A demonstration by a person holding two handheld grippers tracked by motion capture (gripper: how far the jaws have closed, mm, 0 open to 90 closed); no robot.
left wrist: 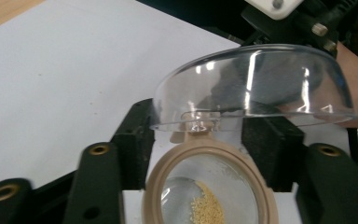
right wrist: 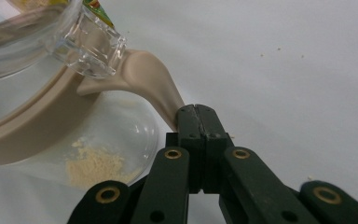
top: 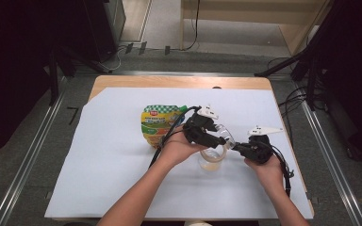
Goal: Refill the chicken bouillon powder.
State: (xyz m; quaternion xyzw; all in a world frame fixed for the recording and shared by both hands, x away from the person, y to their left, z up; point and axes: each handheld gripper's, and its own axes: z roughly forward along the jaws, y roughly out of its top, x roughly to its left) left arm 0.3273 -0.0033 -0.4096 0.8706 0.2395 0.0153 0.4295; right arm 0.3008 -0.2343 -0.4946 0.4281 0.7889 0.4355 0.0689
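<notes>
- Two grippers meet at a small clear jar near the middle of the white sheet, toward its near right side; a little yellowish powder lies at the bottom of the jar.
- Nearest, on the right, the right gripper has its jaws pressed together on the beige handle that curves off the jar's beige rim; this grip looks to be steadying the jar.
- Just beyond, coming in from the left, the left gripper holds its jaws on either side of the clear domed lid, which stands tilted up on its hinge above the jar's mouth; whether the pads actually press on the lid cannot be told from these views.
- Step in hand, as judged: working the hinged lid while the jar is held still, the mouth now uncovered.
- Farther off, to the left, a green and yellow pouch lies flat on the sheet, close behind the left hand.
- Next move, as judged: the lid needs guiding along its hinge arc, gently, while the right grip keeps the light jar from tipping or sliding.
</notes>
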